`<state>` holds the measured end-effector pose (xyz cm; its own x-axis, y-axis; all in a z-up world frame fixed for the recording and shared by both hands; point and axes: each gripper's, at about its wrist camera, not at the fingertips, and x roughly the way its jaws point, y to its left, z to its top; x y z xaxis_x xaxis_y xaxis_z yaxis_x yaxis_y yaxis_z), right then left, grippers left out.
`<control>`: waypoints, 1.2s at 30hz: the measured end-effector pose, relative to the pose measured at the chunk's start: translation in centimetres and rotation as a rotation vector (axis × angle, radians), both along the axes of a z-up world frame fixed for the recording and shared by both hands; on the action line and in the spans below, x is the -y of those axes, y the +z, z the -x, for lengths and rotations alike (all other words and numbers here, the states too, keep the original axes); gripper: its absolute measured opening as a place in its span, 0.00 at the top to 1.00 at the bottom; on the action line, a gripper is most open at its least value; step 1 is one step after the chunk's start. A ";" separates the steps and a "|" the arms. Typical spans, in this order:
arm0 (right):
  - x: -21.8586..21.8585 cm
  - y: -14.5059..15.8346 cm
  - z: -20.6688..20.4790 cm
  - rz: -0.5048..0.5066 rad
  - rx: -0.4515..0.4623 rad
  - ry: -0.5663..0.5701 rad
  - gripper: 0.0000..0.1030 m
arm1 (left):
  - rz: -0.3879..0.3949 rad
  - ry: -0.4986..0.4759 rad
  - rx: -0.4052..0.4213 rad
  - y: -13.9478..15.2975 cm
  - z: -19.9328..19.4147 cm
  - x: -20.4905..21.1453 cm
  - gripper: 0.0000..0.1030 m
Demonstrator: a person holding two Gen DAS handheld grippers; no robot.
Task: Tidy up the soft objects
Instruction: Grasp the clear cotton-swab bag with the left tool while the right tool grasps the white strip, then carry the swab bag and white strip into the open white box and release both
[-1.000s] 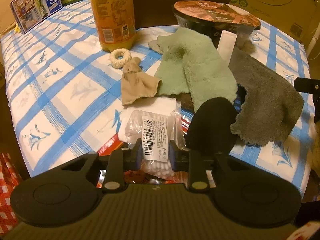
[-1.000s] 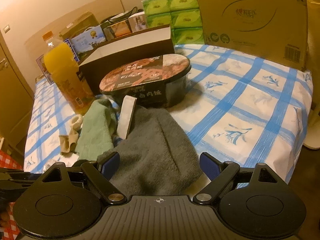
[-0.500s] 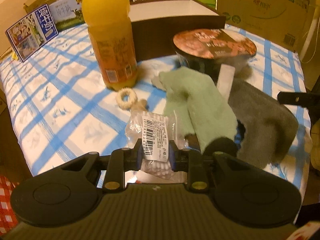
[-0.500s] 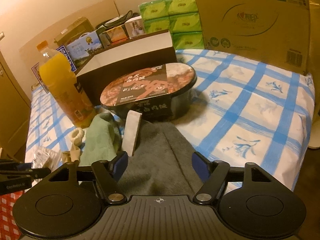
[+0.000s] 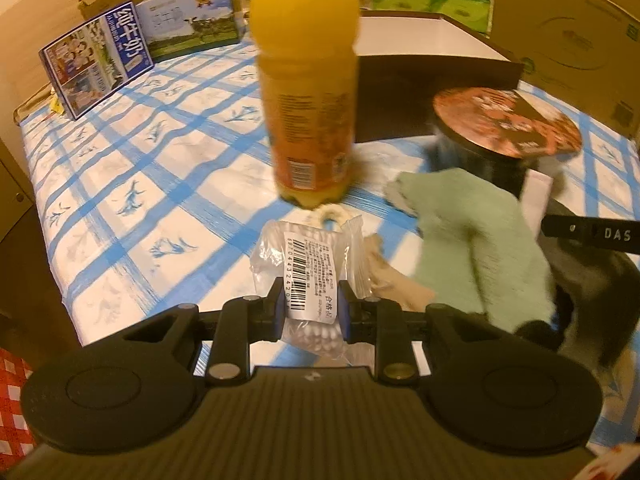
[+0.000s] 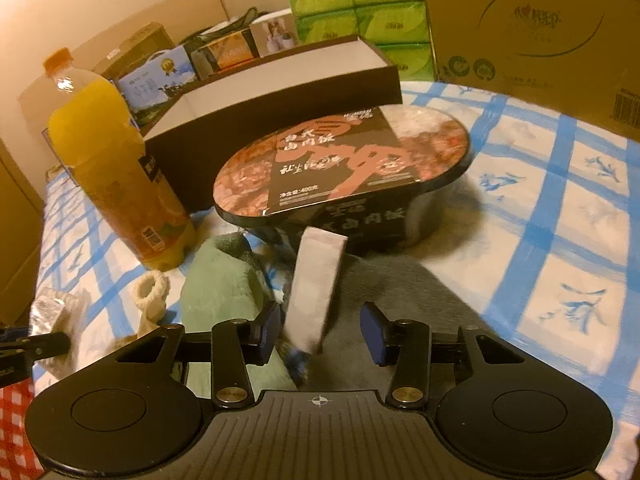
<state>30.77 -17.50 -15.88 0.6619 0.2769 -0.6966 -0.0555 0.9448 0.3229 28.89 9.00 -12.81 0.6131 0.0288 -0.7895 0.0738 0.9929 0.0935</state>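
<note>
My left gripper [image 5: 311, 308] is shut on a clear bag of cotton swabs [image 5: 308, 256], held above the checked cloth in front of the orange juice bottle [image 5: 308, 80]. A green towel [image 5: 480, 240] and a beige sock [image 5: 400, 294] lie to its right. In the right wrist view my right gripper [image 6: 320, 330] hangs over the grey towel [image 6: 404, 300] with its jaws closing. A flat white packet [image 6: 316, 276] stands tilted between them, close to the left pad and clear of the right one. The green towel [image 6: 216, 280] lies just left of it.
A black instant rice bowl [image 6: 340, 168] sits right behind the towels, with a dark box [image 6: 280, 80] behind it. The juice bottle [image 6: 116, 168] and a cream ring [image 6: 150, 288] are to the left. A large cardboard box [image 6: 532, 20] and green tissue packs [image 6: 360, 4] line the back.
My left gripper has risen with the cotton swab bag and moved toward the juice bottle. My right gripper has moved forward over the grey towel to the white packet, and its jaws have narrowed.
</note>
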 end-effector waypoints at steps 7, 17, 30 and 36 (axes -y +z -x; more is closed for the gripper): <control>-1.9 -1.2 -2.0 0.022 -0.028 -0.059 0.58 | 0.009 0.013 0.001 -0.8 -1.2 -2.0 0.77; -2.7 -1.5 -2.9 0.056 -0.028 -0.113 0.76 | 0.017 0.017 0.002 -1.3 -2.0 -3.5 0.77; 0.0 5.0 -1.2 0.018 0.026 -0.023 0.77 | -0.005 0.016 0.057 0.3 -4.5 -6.7 0.77; 0.8 8.5 -3.4 0.008 0.089 0.041 0.77 | -0.056 -0.011 0.116 2.3 -9.0 -9.1 0.77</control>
<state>34.18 -18.28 -7.41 0.7091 0.3003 -0.6379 -0.1227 0.9435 0.3078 37.94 18.05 -10.48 0.7008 0.0635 -0.7105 0.0700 0.9851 0.1572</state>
